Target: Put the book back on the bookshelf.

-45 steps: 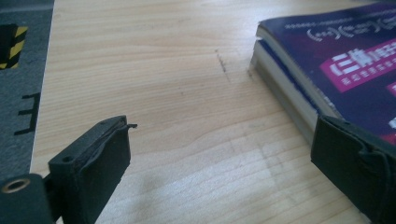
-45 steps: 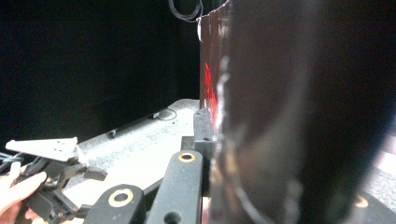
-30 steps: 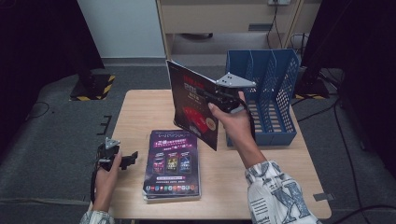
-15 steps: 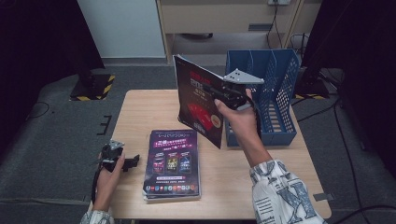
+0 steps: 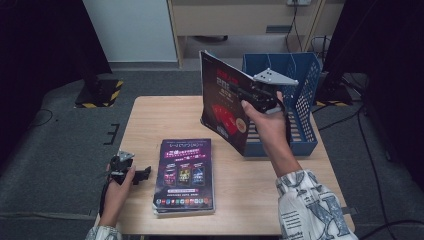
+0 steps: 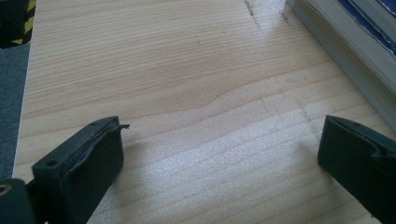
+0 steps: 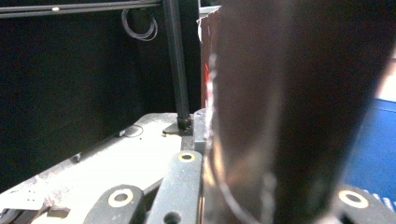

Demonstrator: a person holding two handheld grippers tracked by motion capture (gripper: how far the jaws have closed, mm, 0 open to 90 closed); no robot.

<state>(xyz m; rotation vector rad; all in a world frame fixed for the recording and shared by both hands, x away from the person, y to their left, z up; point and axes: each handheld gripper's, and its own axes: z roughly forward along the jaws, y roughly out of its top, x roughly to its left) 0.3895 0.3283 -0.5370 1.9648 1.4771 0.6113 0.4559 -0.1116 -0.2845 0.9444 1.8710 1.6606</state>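
My right gripper (image 5: 254, 96) is shut on a thin magazine (image 5: 224, 102) with a dark red cover and holds it upright in the air, just left of the blue file rack (image 5: 306, 90). In the right gripper view the magazine's cover (image 7: 299, 116) stands edge-on between the jaws. A stack of magazines (image 5: 185, 172) with a purple cover on top lies flat on the table's front half. My left gripper (image 5: 142, 173) rests low at the table's front left, beside the stack. Its jaws have just been opening and stand wide over bare wood (image 6: 187, 70), with nothing between them.
The wooden table (image 5: 160, 120) has bare room at its back left. The stack's page edges (image 6: 345, 51) lie close to the left gripper's right jaw. The rack takes up the back right corner. Dark floor and a yellow-black striped base (image 5: 100, 92) lie beyond the left edge.
The right hand has carried the upright magazine to the right and a little up, closer to the blue rack. The left hand has hardly moved.
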